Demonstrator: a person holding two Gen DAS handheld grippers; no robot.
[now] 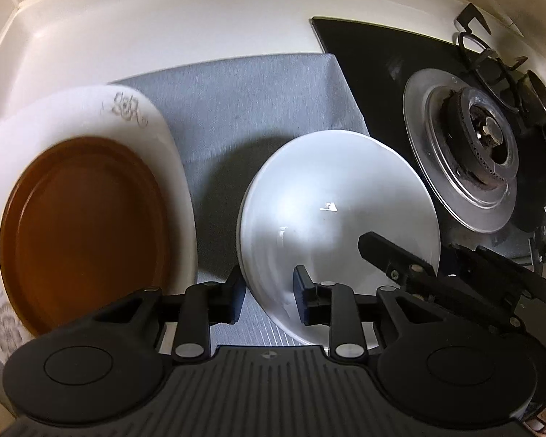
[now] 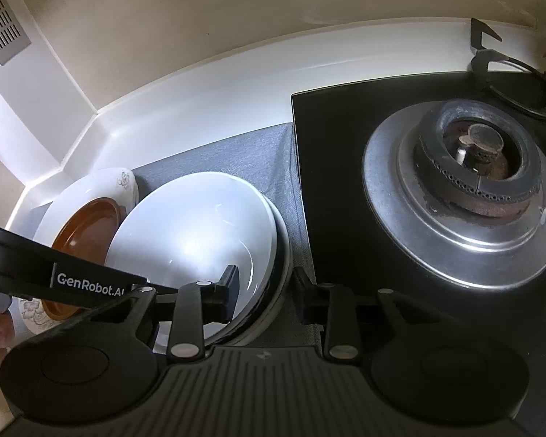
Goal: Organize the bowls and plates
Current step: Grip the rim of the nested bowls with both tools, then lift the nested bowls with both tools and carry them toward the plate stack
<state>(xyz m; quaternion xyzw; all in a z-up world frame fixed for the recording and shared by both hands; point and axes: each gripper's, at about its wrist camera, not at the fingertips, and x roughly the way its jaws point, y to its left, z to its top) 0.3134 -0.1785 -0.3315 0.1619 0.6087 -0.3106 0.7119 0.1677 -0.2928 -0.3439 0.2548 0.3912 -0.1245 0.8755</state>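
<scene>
Two plates: floral white, brown; one white bowl.

counter: white worktop, raised lip along the back, corner at left
mat: grey cloth mat flat on the counter, right edge touching the hob
hob: black glass hob set in the counter right of the mat, gas burner on a steel ring
on mat, left: floral white plate, brown plate on it
on mat, right: white bowl, just beside the hob edge
</scene>
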